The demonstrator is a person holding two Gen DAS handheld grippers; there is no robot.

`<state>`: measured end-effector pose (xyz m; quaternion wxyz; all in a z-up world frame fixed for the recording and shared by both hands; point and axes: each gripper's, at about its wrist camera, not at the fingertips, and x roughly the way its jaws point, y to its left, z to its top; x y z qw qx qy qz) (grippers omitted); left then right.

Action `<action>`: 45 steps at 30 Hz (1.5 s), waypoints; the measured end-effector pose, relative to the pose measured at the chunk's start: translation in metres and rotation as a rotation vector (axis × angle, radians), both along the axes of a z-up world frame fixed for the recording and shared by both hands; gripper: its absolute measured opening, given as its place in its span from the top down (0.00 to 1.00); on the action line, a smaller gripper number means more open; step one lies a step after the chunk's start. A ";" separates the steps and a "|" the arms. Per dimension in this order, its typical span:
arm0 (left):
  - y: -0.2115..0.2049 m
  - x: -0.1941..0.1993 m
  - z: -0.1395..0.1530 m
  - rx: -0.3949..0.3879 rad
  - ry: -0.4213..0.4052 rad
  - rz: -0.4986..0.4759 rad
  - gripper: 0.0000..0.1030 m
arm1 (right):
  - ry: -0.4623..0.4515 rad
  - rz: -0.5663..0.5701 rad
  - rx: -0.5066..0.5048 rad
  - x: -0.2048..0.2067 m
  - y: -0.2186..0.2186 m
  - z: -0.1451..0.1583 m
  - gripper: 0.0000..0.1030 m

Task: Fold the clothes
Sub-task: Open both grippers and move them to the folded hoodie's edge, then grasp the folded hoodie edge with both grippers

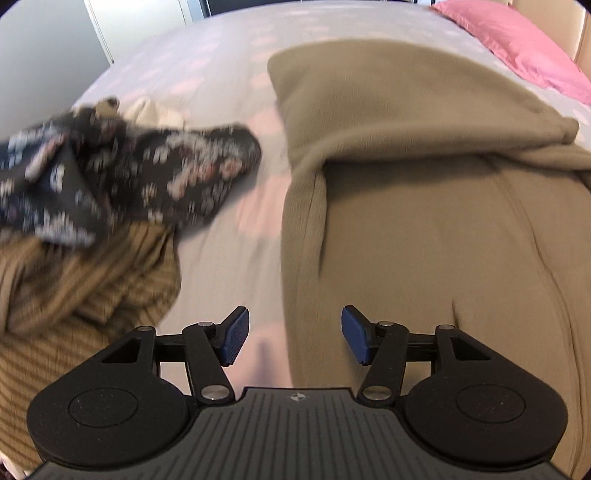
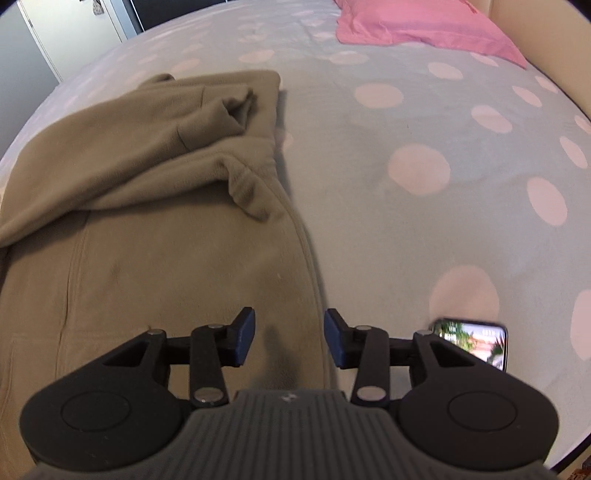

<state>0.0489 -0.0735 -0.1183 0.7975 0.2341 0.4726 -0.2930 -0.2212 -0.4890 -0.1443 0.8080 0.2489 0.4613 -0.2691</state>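
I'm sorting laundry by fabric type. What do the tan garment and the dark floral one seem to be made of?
The tan garment looks like fleece: matte, softly napped, thick rounded folds. The dark floral garment looks like thin woven or jersey cloth with a printed pattern, crumpling into fine creases; motion blur leaves the fibre open.

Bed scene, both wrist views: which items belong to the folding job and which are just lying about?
Job:
- olive fleece garment, partly folded, both open grippers above its near edges
- left gripper
- right gripper
- floral garment and striped garment, heaped at left, probably next

Lying about:
- pink pillow
- phone, screen lit
- dotted bedspread
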 end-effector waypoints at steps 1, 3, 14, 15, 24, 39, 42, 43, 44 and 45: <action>0.004 -0.002 -0.003 0.005 0.015 -0.006 0.48 | 0.006 0.006 0.012 -0.002 0.001 -0.003 0.56; 0.009 -0.007 -0.010 0.025 0.058 -0.031 0.47 | 0.023 0.028 0.017 -0.003 0.007 -0.008 0.56; 0.030 -0.022 -0.024 0.090 0.190 -0.001 0.37 | 0.135 0.062 0.093 -0.021 0.021 -0.028 0.55; 0.031 -0.023 -0.024 0.096 0.205 0.004 0.37 | 0.138 0.067 0.097 -0.023 0.023 -0.028 0.55; 0.029 -0.043 -0.020 0.101 0.248 -0.072 0.75 | 0.171 0.207 0.008 -0.012 0.056 -0.020 0.86; 0.031 -0.042 0.011 -0.012 0.222 -0.072 0.93 | 0.062 0.176 -0.040 -0.018 0.054 0.010 0.88; 0.025 -0.031 0.028 -0.078 0.222 -0.072 0.93 | -0.004 0.174 -0.072 -0.016 0.051 0.027 0.88; 0.023 -0.027 0.035 -0.102 0.223 -0.072 0.93 | -0.026 0.173 -0.082 -0.016 0.050 0.032 0.88; 0.021 -0.023 0.041 -0.126 0.223 -0.073 0.93 | -0.048 0.170 -0.094 -0.014 0.048 0.038 0.88; 0.020 -0.017 0.047 -0.146 0.220 -0.072 0.93 | -0.069 0.162 -0.106 -0.012 0.046 0.044 0.89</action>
